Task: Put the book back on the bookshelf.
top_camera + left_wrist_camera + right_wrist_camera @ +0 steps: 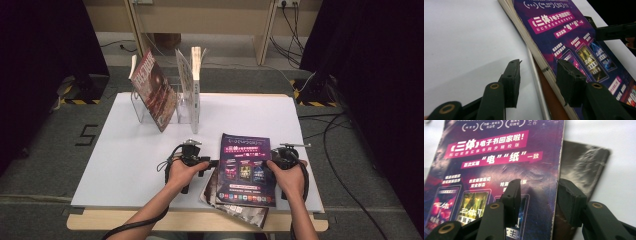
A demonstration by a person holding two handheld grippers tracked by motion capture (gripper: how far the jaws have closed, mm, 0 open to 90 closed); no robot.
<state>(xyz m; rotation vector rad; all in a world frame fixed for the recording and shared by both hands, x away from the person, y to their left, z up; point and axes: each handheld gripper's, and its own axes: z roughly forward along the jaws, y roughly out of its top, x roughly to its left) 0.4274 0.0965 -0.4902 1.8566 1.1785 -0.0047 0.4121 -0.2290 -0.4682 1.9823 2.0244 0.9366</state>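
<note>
Two released tools, left tool (212, 163) and right tool (272, 159), flank the purple book (247, 167)

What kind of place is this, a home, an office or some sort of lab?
Most likely a lab or recording setup, not a home: a white board taped over a worktable, black curtains on both sides, cables trailing over grey carpet, and hazard-striped bases beside the table.

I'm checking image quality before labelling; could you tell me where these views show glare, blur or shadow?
High view: soft overall, dark curtains at the sides, white board bright. Left gripper view: jaw shadow on the board, purple magazine sharp. Right gripper view: print readable, near jaws blurred, sheen on the dark magazine.
</note>
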